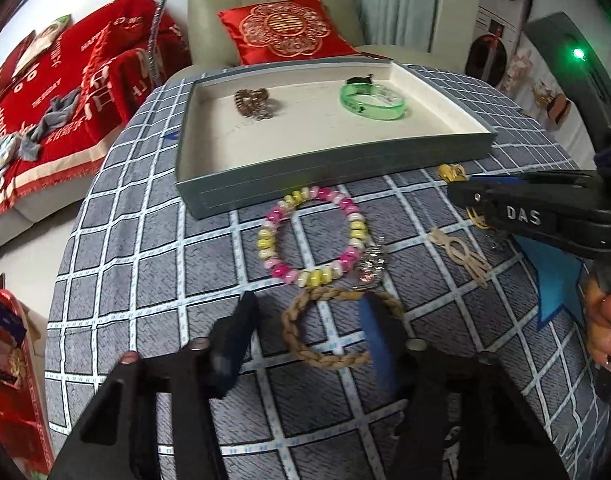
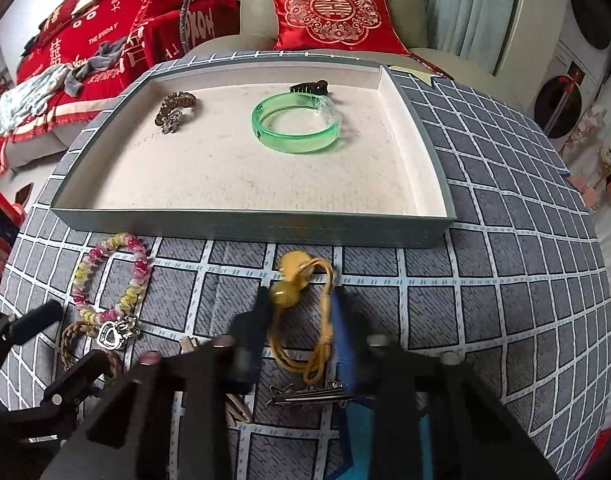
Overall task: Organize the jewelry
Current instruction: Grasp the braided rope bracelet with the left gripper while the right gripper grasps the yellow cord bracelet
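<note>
Left to right across the tabletop (image 2: 505, 264), you have four loose pieces in front of the tray (image 2: 241, 226). Farthest left lies the bead bracelet (image 1: 313, 236), just before the tray's near wall. The braided loop (image 1: 325, 328) lies nearer you and touches the bracelet's silver charm (image 1: 371, 268).

Your left claw (image 1: 307, 344) brackets that loop, part-closed: the blue finger lies over its right rim, the black finger stands clear of its left rim. The pads do not yet press it.

Next to the right, your right claw (image 2: 299, 332) is clenched. The yellow cord (image 2: 305, 336) with its amber bead (image 2: 283, 290) hangs between its fingers. Whether the pads truly pinch the cord is blurred, though it seems likely. The cord's long axis runs away from you, toward the tray. A metal clip (image 2: 309, 394) lies crosswise just below that claw.

The tray sits straight ahead of both claws, holding the green bangle (image 2: 297, 128), a black clip (image 2: 309, 88) and a brown coil tie (image 2: 177, 110). The right hand is likely nearer to a drop: lift, carry forward over the near wall.
</note>
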The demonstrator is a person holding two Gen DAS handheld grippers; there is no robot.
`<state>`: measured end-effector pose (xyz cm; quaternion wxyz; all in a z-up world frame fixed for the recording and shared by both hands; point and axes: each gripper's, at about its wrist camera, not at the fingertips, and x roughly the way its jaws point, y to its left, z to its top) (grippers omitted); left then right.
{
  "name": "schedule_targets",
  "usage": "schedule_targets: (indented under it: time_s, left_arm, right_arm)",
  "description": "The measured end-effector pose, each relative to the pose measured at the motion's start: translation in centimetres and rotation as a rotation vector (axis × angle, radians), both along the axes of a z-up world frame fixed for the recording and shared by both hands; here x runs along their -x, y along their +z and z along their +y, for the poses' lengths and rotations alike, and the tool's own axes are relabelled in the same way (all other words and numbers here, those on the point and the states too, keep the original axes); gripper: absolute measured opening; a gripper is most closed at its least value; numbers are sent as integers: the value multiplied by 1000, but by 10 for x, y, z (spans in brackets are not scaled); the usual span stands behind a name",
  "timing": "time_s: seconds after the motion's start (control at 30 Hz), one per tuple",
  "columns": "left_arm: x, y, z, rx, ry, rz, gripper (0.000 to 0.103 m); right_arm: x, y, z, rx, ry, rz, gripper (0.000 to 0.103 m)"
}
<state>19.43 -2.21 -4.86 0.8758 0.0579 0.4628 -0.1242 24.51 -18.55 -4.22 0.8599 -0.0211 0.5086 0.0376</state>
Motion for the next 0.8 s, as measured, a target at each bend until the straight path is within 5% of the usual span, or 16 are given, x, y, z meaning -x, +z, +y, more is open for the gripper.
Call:
schedule_targets:
  time_s: [0.13, 0.37, 0.8]
  left_arm:
    - [2, 2, -2, 7, -27, -4, 21]
    - [5, 9, 13, 133, -16, 13, 21]
    - [9, 51, 30, 214, -5, -60, 21]
  right_arm:
    - [3, 2, -6, -24, -38, 1, 14]
    - [15, 17, -29, -145, -78, -9, 14]
    - [41, 45, -50, -287, -91, -45, 14]
